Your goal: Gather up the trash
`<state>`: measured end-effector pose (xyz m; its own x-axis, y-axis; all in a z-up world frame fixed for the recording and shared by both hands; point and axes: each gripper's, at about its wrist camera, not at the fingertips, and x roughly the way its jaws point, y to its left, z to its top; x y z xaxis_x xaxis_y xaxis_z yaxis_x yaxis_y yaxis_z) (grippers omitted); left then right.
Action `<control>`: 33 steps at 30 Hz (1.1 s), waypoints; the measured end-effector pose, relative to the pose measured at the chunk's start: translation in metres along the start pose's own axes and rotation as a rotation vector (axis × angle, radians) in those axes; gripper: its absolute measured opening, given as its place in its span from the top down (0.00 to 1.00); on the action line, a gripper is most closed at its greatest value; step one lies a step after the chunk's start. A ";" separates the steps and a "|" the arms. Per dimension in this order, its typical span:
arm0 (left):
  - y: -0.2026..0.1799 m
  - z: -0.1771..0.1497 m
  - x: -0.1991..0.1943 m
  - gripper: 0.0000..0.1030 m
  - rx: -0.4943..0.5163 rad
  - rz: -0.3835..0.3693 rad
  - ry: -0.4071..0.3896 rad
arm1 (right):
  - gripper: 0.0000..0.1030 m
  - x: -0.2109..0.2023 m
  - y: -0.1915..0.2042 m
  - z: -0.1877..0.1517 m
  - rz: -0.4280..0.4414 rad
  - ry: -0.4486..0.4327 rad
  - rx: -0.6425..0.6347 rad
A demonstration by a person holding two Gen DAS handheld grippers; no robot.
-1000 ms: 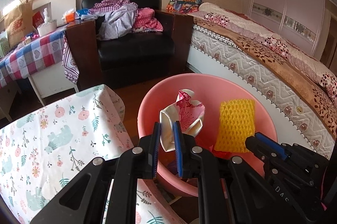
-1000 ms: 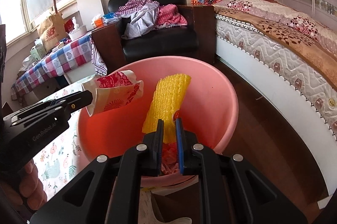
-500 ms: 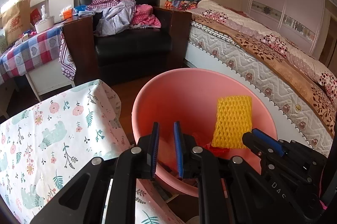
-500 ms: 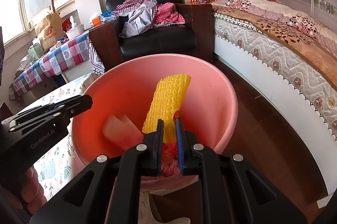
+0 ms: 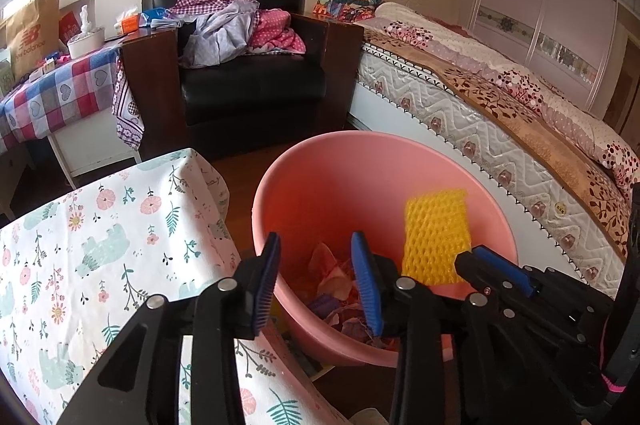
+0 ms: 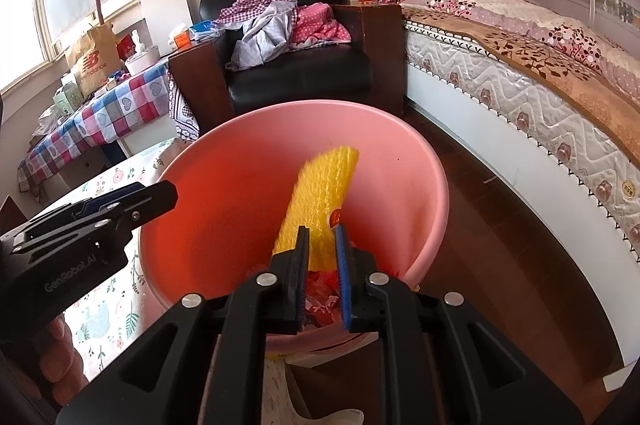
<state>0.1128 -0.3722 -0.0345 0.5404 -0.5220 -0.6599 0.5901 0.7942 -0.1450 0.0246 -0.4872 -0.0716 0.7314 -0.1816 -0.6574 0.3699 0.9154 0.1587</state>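
- The left tool is spreading its jaws wide above the pink bin with nothing between them; the printed paper wad it was pinching a second ago is now lying down among the scraps at the bin's bottom.
- The right tool is starting to open too, its jaws narrow, with the yellow foam net between the pads and standing up over the bin.
- By my reading, one piece is delivered and the net is about to follow, so this load is nearly binned.
- The bin is sitting just beside the floral-clothed counter, its rim close to the cloth's edge.
- Open wooden floor is lying between bin and bed, giving room to withdraw on that side; the armchair is well apart.
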 end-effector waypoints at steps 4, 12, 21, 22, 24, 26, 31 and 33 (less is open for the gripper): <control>0.001 0.000 -0.004 0.61 -0.007 0.001 -0.003 | 0.69 -0.004 0.001 0.001 0.001 -0.015 -0.001; 0.003 0.001 -0.016 0.52 -0.011 0.001 -0.024 | 0.68 -0.015 0.004 0.001 0.006 -0.026 -0.011; 0.002 0.001 -0.035 0.50 -0.022 -0.007 -0.047 | 0.68 -0.028 0.014 -0.004 0.024 -0.035 -0.040; 0.002 0.001 -0.037 0.50 -0.021 -0.006 -0.050 | 0.68 -0.030 0.015 -0.004 0.024 -0.036 -0.043; 0.000 0.001 -0.041 0.50 -0.020 -0.008 -0.056 | 0.68 -0.033 0.015 -0.004 0.025 -0.040 -0.045; -0.001 0.001 -0.045 0.49 -0.019 -0.009 -0.063 | 0.68 -0.035 0.014 -0.004 0.027 -0.043 -0.045; -0.004 0.002 -0.056 0.47 -0.010 -0.009 -0.085 | 0.60 -0.044 0.015 -0.003 0.030 -0.052 -0.050; -0.006 0.002 -0.060 0.47 -0.002 -0.008 -0.094 | 0.55 -0.047 0.017 -0.004 0.033 -0.063 -0.050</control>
<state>0.0778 -0.3467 0.0073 0.5892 -0.5554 -0.5868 0.5935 0.7903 -0.1522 -0.0061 -0.4619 -0.0407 0.7778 -0.1717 -0.6046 0.3169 0.9378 0.1414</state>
